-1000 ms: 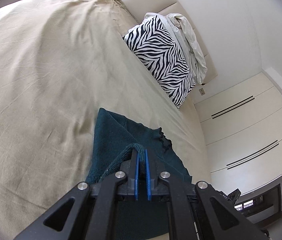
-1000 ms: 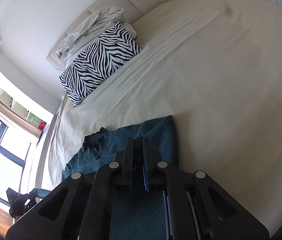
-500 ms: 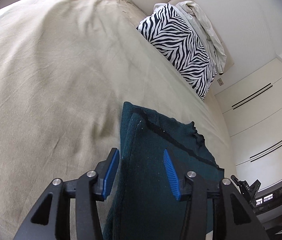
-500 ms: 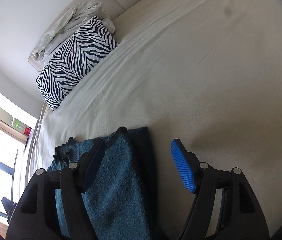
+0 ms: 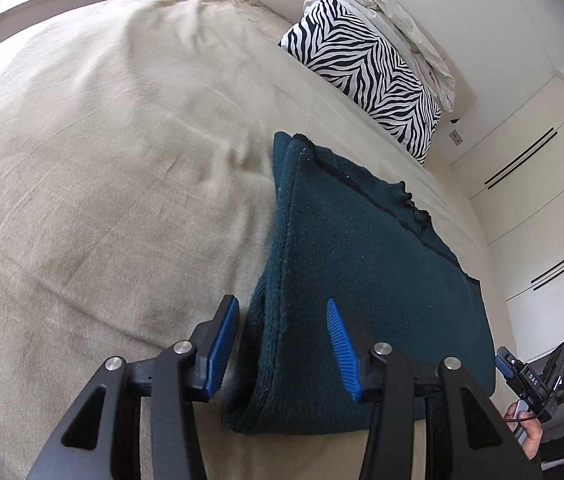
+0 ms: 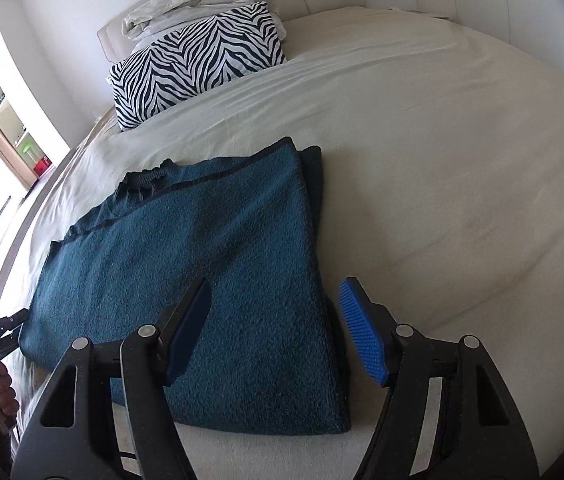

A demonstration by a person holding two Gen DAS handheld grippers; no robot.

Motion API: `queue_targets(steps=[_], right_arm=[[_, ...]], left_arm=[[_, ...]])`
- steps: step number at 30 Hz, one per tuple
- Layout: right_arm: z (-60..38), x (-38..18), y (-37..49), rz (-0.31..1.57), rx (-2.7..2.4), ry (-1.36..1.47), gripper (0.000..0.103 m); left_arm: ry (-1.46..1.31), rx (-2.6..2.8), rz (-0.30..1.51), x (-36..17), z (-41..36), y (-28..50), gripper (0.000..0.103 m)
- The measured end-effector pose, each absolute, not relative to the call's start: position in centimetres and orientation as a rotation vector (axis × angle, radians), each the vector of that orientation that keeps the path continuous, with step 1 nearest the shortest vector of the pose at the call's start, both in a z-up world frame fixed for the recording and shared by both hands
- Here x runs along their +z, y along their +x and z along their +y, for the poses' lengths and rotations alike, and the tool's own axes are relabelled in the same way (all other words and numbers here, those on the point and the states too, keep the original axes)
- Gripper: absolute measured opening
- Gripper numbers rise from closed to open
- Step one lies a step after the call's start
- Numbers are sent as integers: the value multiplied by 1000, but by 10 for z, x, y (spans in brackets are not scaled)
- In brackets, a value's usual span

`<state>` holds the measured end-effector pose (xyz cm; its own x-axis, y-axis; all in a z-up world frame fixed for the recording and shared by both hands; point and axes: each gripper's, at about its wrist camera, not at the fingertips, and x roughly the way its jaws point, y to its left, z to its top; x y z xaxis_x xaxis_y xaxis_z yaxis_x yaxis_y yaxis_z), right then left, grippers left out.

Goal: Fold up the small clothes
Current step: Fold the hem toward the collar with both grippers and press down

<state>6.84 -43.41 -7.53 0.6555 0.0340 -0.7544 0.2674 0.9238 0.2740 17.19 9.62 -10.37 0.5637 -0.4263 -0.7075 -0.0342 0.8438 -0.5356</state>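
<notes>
Left claw [image 5: 282, 344] wide, gripping nothing, straddling the near-left edge of the teal sweater [image 5: 361, 280]; right claw [image 6: 278, 328] likewise wide over its near-right edge. Sweater folded flat on the bed [image 6: 461, 160] just ahead of both (likely released to settle). Zebra pillow [image 6: 198, 60] far beyond.

The folded garment [image 5: 361, 280] lies near the bed's [image 5: 102, 160] foot edge; the pillow [image 5: 365, 68] rests at the head edge, seemingly under crumpled bedding [image 5: 405, 28].

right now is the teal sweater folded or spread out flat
Folded: the teal sweater lies on the bed doubled over, a lower layer peeking out along its right edge.
</notes>
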Motion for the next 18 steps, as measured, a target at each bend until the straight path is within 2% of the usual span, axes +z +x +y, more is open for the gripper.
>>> queue_targets(steps=[3, 4, 6, 9, 12, 14, 16, 18], right_arm=[[-442, -85, 60, 868, -187, 401, 52], [-448, -90, 61, 881, -188, 419, 41], [-449, -94, 58, 893, -176, 428, 27], [-445, -92, 53, 884, -183, 394, 17], [-447, -90, 50, 878, -190, 414, 10], [-448, -89, 48, 876, -190, 420, 9], [-446, -89, 47, 880, -191, 407, 8], [-444, -88, 44, 880, -195, 401, 8]], left_arm=[[-510, -242, 946, -106, 94, 160, 48], [-507, -241, 943, -107, 94, 157, 46], [-504, -238, 941, -110, 95, 153, 45], [-497, -231, 939, -111, 94, 153, 43], [-482, -215, 943, -112, 94, 153, 35], [-473, -205, 949, -114, 95, 152, 21], [-464, -207, 957, -116, 95, 151, 15], [-447, -204, 955, -116, 94, 148, 14]])
